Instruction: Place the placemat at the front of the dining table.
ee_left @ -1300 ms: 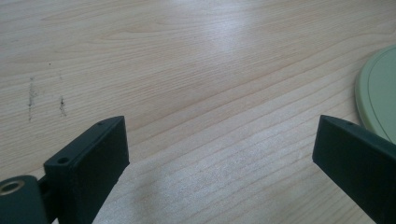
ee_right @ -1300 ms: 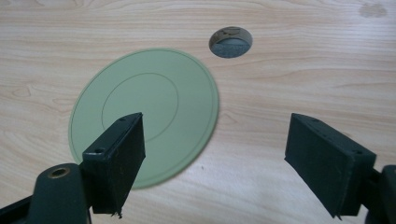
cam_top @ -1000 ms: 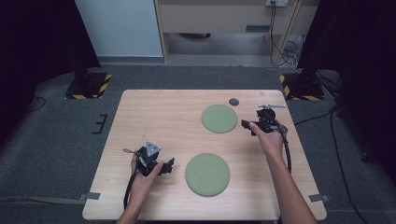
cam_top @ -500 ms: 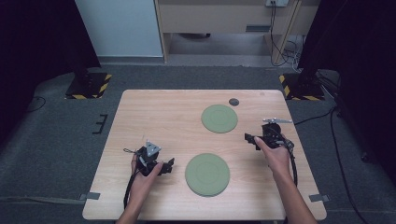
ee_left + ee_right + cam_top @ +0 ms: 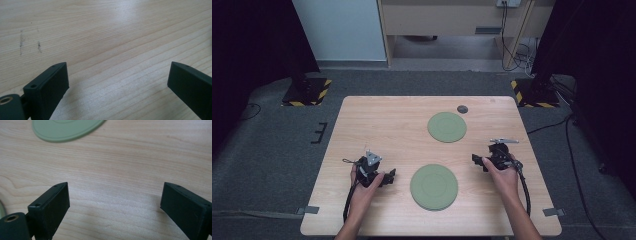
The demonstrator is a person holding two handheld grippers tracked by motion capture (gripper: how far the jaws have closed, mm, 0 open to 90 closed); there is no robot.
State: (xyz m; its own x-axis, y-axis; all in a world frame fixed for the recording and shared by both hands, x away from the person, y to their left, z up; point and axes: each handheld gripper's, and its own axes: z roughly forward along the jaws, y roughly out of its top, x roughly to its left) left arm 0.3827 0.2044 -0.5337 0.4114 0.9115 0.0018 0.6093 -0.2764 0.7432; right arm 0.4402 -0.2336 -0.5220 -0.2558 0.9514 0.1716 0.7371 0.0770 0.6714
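Note:
Two flat round green plates lie on the wooden table [image 5: 382,125]: the far plate [image 5: 447,126] right of centre, the near plate [image 5: 433,186] toward the front. My left gripper [image 5: 388,176] rests left of the near plate, open, with bare wood between its jaws [image 5: 117,80]. My right gripper [image 5: 475,160] sits low to the right of the near plate and points left. Its jaws have just been opening and stand open with nothing between them [image 5: 113,200]. A green plate's rim [image 5: 67,127] lies ahead of it.
A small dark round object [image 5: 462,109] lies near the table's far edge, beyond the far plate. Cables trail from both grippers toward the front edge. Black-and-yellow stand bases [image 5: 307,90] sit on the grey floor beside the far corners.
The right hand has drawn back from beside the far plate toward the front and come down, to the right of the near plate. The left hand has kept still.

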